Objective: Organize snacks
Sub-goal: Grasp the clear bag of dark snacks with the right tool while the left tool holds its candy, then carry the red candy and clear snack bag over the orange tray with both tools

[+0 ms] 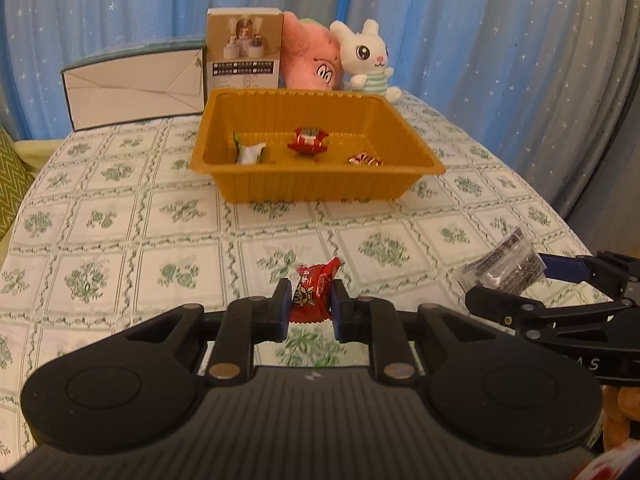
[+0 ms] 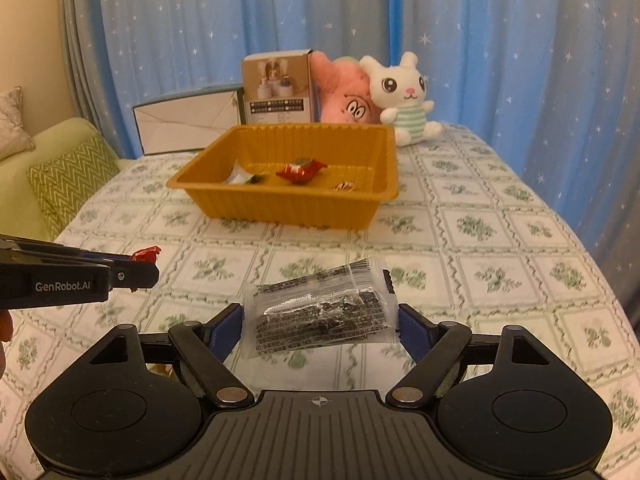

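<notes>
An orange plastic tray stands at the far middle of the table, also in the right wrist view. In it lie a white-green candy, a red snack packet and a small striped candy. My left gripper is shut on a red candy above the tablecloth; it shows at the left of the right wrist view. My right gripper is shut on a clear packet of dark snack, also seen in the left wrist view.
Behind the tray stand a white box, a tan carton, a pink plush and a white bunny plush. A green sofa with cushion is left of the table. Blue curtains hang behind.
</notes>
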